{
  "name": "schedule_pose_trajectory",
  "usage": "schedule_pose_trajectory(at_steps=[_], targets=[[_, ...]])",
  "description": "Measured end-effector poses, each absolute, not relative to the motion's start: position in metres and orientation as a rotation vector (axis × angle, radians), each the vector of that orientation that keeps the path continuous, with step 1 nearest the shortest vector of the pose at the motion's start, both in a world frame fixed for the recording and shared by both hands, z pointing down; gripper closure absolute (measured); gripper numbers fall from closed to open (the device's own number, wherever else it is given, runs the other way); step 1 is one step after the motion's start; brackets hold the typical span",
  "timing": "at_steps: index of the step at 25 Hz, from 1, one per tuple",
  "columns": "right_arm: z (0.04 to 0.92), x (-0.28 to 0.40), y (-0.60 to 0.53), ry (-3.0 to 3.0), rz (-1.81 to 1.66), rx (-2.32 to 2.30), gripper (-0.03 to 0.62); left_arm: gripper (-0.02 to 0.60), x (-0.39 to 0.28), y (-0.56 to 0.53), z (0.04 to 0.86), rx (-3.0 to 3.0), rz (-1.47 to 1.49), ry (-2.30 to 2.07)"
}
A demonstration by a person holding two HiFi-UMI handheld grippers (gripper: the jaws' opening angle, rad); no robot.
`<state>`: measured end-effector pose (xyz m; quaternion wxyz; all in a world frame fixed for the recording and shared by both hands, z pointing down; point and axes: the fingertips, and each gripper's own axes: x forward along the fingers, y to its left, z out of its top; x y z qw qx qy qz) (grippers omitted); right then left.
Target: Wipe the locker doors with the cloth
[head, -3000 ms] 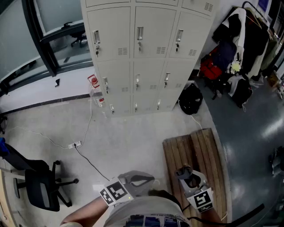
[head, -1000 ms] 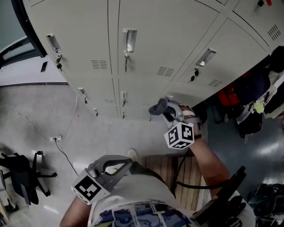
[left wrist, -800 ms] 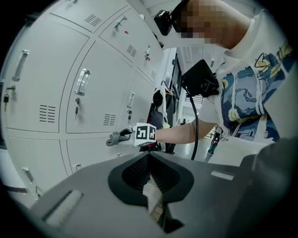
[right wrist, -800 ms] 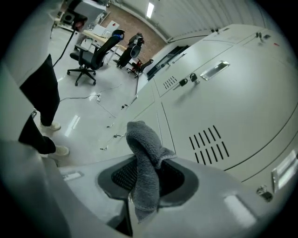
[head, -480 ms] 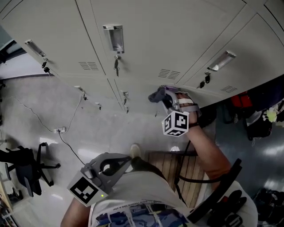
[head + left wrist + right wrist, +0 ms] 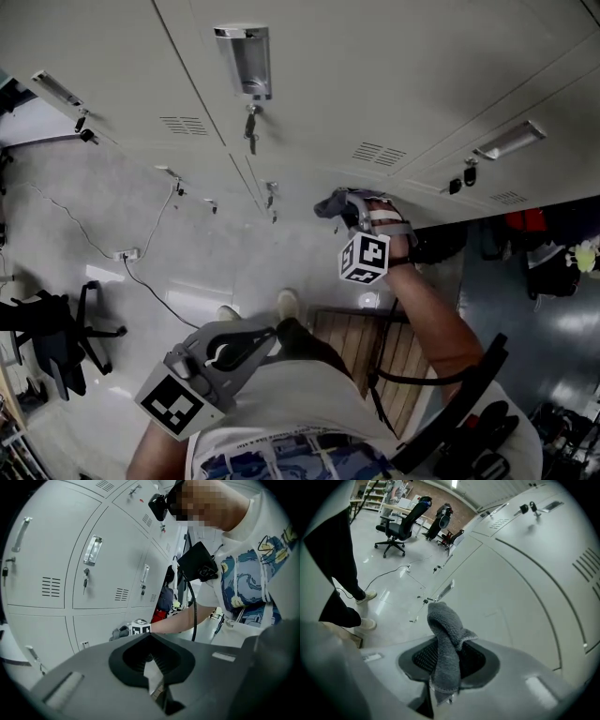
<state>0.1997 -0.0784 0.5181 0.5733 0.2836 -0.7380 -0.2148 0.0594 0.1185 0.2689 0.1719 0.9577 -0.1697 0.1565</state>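
Observation:
Pale grey locker doors [image 6: 375, 84] fill the top of the head view, each with a metal handle [image 6: 246, 58] and keys. My right gripper [image 6: 349, 208] is raised close to a lower door and is shut on a grey cloth [image 6: 330, 202]. In the right gripper view the cloth [image 6: 446, 641] hangs folded between the jaws, just short of the door [image 6: 506, 588]. My left gripper [image 6: 246, 339] hangs low by the person's waist, shut with nothing in it. In the left gripper view its jaws [image 6: 151, 667] meet, and the lockers [image 6: 75, 573] lie ahead.
A wooden bench [image 6: 349, 339] stands under the person by the lockers. A power strip with cable [image 6: 127, 255] lies on the floor at left, near a black office chair [image 6: 47, 342]. Bags [image 6: 553, 262] sit at the right.
The person has walked up to the lockers. My right gripper has risen with the cloth and moved slightly left along the door; the left gripper stays low.

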Motion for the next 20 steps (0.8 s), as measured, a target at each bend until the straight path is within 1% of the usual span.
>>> schedule_pose_trajectory(at_steps=[20], targets=[[0.717, 0.193, -0.079, -1.66, -0.313, 0.523, 0.484, 0.578, 0.057, 0.092, 0.307, 2.624, 0.507, -0.442]])
